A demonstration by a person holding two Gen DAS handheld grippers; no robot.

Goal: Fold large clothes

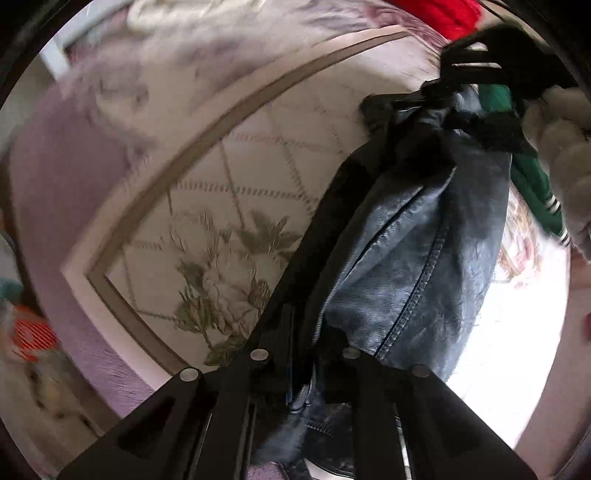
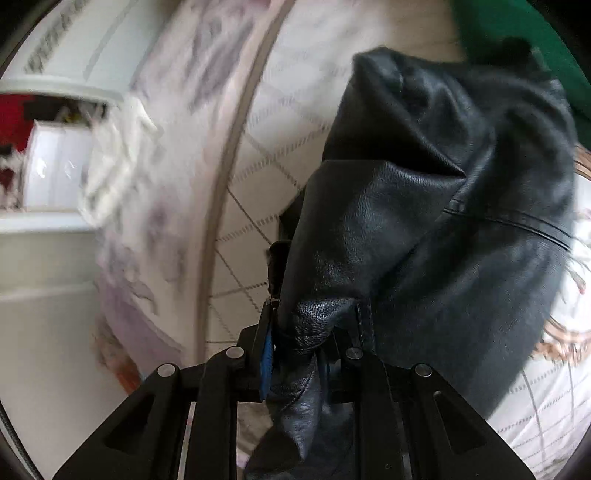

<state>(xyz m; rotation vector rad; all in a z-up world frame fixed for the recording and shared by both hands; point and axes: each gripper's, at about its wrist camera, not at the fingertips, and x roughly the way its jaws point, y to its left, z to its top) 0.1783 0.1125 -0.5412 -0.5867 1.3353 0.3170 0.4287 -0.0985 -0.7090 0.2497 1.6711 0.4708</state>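
A black leather jacket (image 1: 417,251) hangs stretched between my two grippers above a bed. My left gripper (image 1: 306,332) is shut on one edge of the jacket, which runs up and away to my right gripper (image 1: 469,62), seen at the top right shut on the other end. In the right wrist view my right gripper (image 2: 306,325) is shut on a bunched fold of the jacket (image 2: 443,206), which fills the right half of the view. The fingertips are mostly hidden by the leather.
Below lies a quilted bedspread (image 1: 229,206) with a flower print and a grey border, over a purple sheet (image 1: 66,177). A green garment (image 1: 532,188) and a red one (image 1: 439,14) lie beyond the jacket. A white shelf unit (image 2: 48,162) stands left of the bed.
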